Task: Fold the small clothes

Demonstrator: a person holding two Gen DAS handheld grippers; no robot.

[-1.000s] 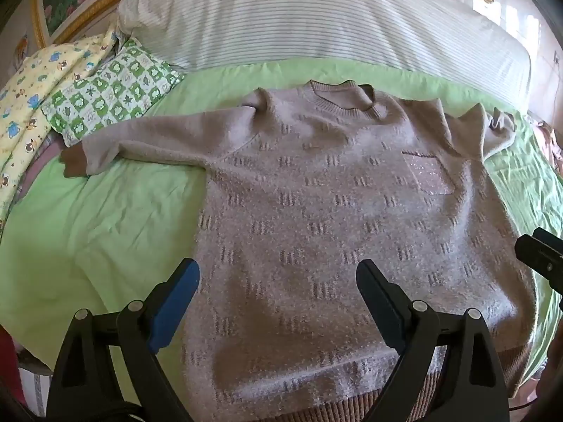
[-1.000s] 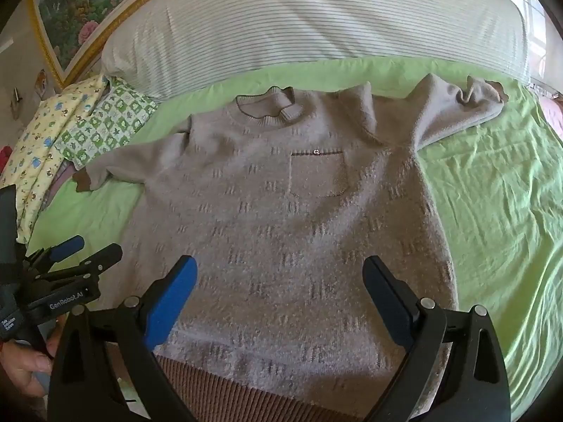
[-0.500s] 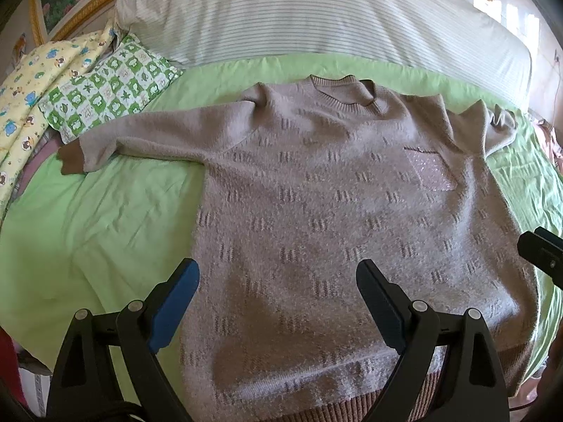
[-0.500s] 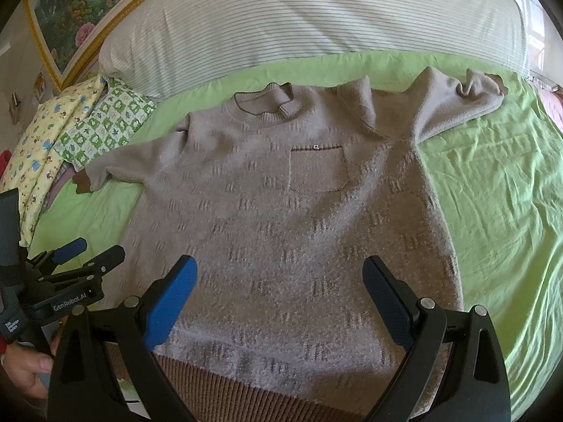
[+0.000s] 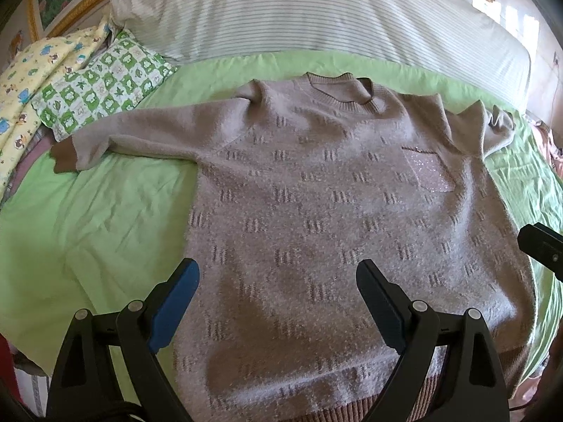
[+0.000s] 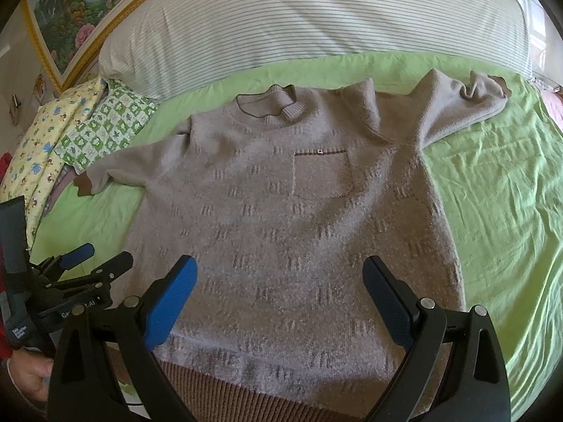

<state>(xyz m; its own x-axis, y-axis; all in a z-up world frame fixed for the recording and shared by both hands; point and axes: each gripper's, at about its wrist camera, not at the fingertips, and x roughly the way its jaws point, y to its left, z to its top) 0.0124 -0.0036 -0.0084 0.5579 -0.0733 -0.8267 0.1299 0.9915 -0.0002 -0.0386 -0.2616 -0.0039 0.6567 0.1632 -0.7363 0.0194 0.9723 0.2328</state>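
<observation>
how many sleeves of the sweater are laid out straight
1. The left-hand sleeve lies stretched out toward the checked pillow, brown cuff showing. The other sleeve is bent and bunched near the striped pillow. No part seems hidden.

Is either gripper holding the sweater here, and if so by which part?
Nothing is held. Left gripper and right gripper are both open above the flat sweater.

Each black claw [image 6: 279, 292] carries blue pads [image 6: 169, 302] and silver screws.
</observation>
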